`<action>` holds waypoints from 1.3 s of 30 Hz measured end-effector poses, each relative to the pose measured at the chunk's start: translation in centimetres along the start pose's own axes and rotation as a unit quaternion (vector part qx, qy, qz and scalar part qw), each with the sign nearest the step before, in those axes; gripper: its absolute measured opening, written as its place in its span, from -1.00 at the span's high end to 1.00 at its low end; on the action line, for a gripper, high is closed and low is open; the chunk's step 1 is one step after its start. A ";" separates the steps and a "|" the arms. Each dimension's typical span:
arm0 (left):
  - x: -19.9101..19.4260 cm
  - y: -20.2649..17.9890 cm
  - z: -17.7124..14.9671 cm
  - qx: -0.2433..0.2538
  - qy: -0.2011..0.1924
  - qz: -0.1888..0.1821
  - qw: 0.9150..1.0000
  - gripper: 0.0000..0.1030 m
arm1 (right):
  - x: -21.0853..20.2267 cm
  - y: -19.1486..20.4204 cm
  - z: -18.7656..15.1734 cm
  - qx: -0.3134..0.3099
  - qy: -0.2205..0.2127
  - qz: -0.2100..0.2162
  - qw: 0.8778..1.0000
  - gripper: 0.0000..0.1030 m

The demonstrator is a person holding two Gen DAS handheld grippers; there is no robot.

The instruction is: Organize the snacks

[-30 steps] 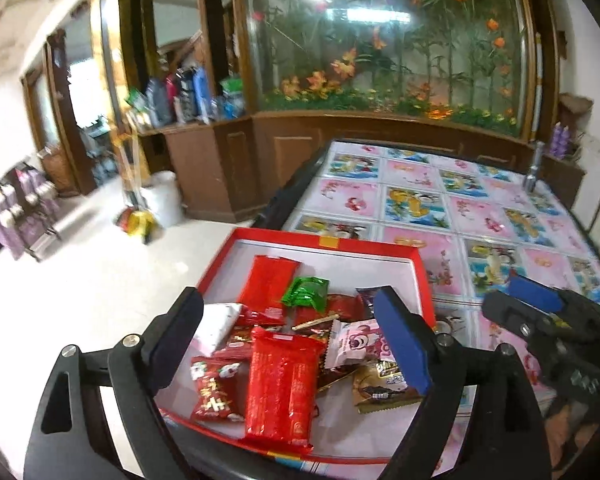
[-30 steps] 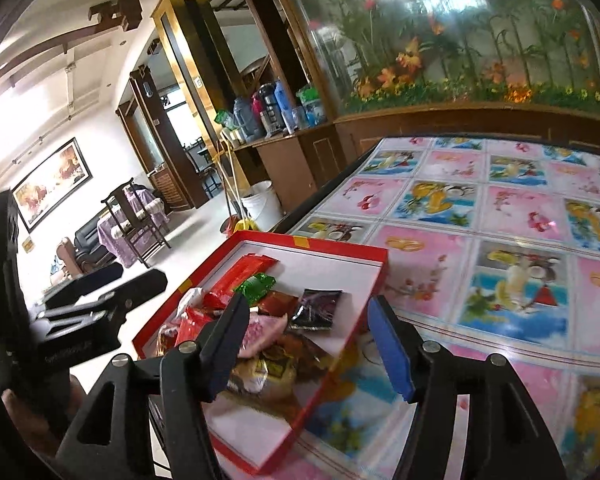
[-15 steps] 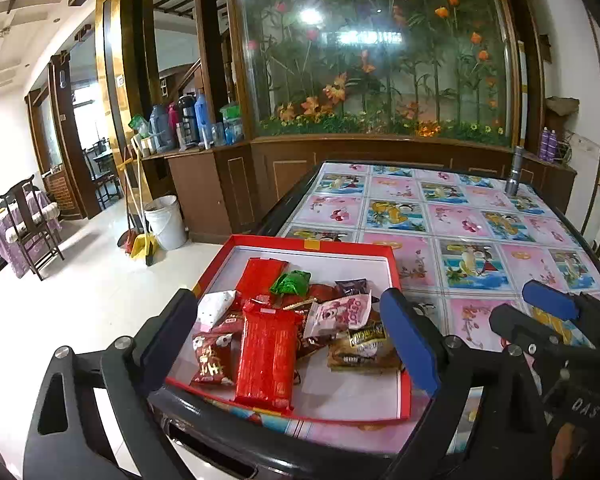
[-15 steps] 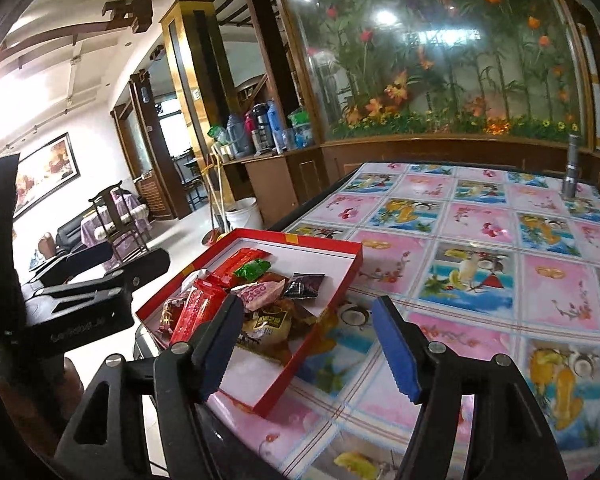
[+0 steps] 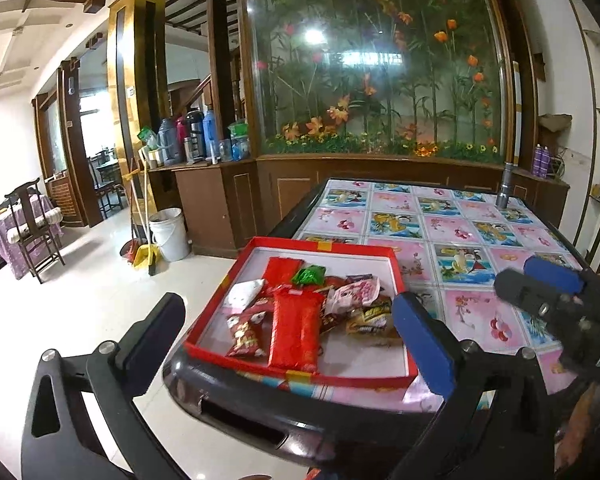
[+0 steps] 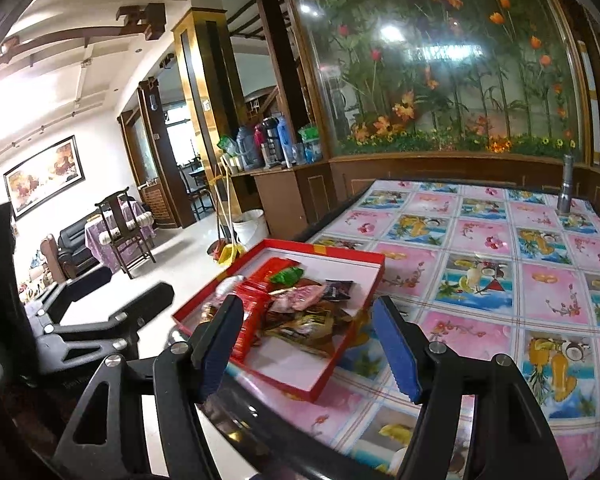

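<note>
A red-rimmed tray (image 5: 398, 276) with a white floor sits at the near left corner of the table and holds a pile of snack packets. A long red packet (image 5: 294, 330) lies in front, a green one (image 5: 309, 275) behind it, a pink one (image 5: 354, 292) and a brown one (image 5: 370, 316) to the right. The tray also shows in the right wrist view (image 6: 354, 332). My left gripper (image 5: 288, 340) is open and empty, held back off the table's near edge. My right gripper (image 6: 308, 340) is open and empty, also back from the tray.
The table (image 5: 476, 320) has a pink picture-tile cloth and a dark raised rim (image 5: 260, 408). A metal flashlight (image 5: 505, 186) stands at the far right. A white bucket (image 5: 168, 234) and a broom stand on the floor at the left. A wooden cabinet and glass flower panel lie beyond.
Both grippers have drawn back and up from the tray, which now looks smaller and farther. Both have stayed open and empty. The snacks have not moved.
</note>
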State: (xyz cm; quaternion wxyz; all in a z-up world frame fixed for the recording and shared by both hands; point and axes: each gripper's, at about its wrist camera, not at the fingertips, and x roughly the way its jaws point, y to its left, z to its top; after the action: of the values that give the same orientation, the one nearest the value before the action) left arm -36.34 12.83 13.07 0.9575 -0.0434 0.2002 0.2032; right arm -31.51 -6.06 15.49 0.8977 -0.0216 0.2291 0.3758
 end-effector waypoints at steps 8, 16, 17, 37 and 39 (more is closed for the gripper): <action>-1.1 1.2 -0.6 -0.049 -0.016 -0.035 0.998 -1.00 | -1.7 0.3 0.4 0.000 -0.020 -0.001 1.000 -0.41; -1.3 0.5 -0.9 -0.011 -0.027 0.001 1.000 -1.00 | -1.4 -0.5 0.6 0.007 -0.015 0.005 1.000 -0.41; -1.6 0.5 -1.0 -0.005 -0.029 0.001 1.000 -1.00 | -1.3 -0.4 0.5 0.006 -0.013 0.006 1.000 -0.41; -1.9 1.3 -0.9 -0.013 -0.020 -0.006 1.000 -1.00 | -0.8 1.6 -0.6 -0.017 -0.007 0.020 1.000 -0.41; -1.9 1.4 -0.9 -0.016 -0.019 -0.009 1.000 -1.00 | -0.8 1.9 -0.6 -0.024 -0.007 0.020 0.999 -0.41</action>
State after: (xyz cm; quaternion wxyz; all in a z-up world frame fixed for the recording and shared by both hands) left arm -38.80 13.22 13.05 0.9620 -0.0569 0.1786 0.1984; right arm -33.52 -5.35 15.50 0.8907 -0.0359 0.2138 0.3997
